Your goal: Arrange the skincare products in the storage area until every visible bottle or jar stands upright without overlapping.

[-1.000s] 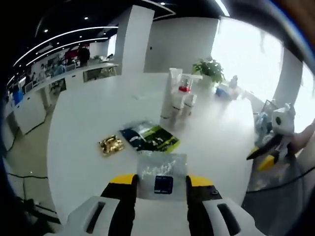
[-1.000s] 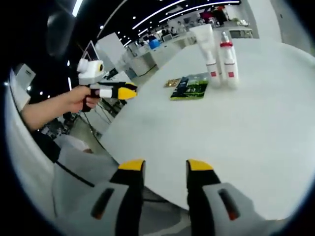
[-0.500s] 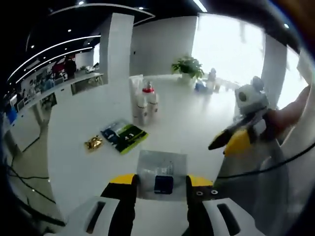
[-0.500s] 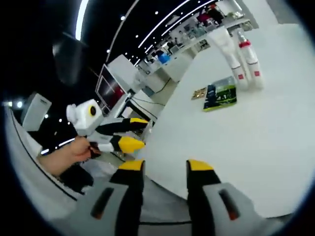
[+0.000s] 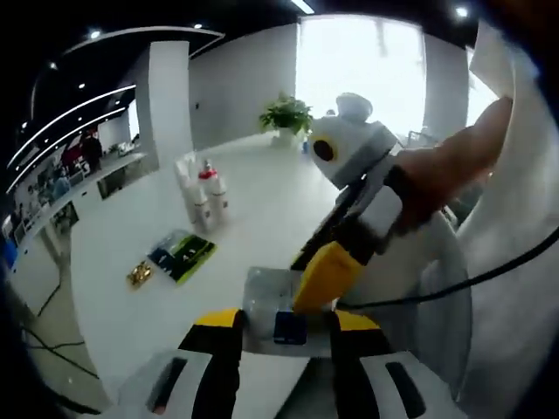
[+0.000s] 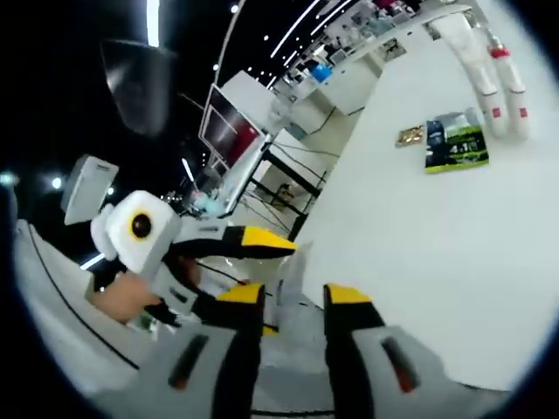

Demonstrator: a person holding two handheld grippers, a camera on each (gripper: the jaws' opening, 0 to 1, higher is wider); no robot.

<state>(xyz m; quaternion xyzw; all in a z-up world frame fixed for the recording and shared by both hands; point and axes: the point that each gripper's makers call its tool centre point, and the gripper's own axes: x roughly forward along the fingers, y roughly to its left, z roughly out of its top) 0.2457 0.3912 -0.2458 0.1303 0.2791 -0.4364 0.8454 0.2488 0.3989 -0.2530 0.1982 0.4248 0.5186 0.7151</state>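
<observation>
Left hand-held gripper: clamped on a clear sachet. Right hand-held gripper: jaws parted, empty, tips apparently touching the sachet. Bottles: upright, far-left on table.

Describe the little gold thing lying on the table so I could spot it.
On the big white table, find the flat green and dark packet lying short of the white bottles. The gold packet lies beside it: smaller, crinkly and shiny.
</observation>
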